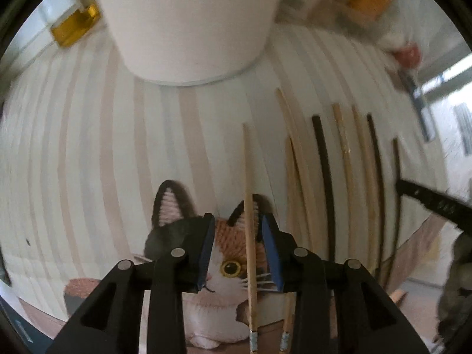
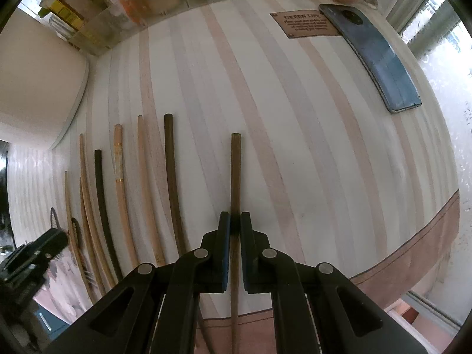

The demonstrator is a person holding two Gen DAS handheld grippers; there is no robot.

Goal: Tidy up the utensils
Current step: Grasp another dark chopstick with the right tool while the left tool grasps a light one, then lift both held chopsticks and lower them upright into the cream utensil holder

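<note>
The right gripper (image 2: 235, 224) has its fingers clamped on a dark brown chopstick (image 2: 235, 171), which lies apart from the row of chopsticks (image 2: 118, 183), on the side away from the white container (image 2: 38, 94). In the left wrist view the left gripper (image 1: 238, 247) hovers with its fingers apart, straddling a pale bamboo chopstick (image 1: 247, 183) without pressing on it; that stick rests on the striped table (image 1: 88, 162) just below the white container, over a cat-shaped cushion (image 1: 224, 268) at the table's edge. The step in hand looks like sorting chopsticks into pairs: each hand is working on one stick that sits separate from the row, which lines up pale and dark sticks side by side below the container. The next move probably calls for the right hand to carry its dark stick toward the matching dark ones in the row and lay it parallel, while the left fingers must close squarely on the thin bamboo stick so that it does not roll or pivot. A phone (image 2: 374, 56) lies far from the container, clear of the work.
</note>
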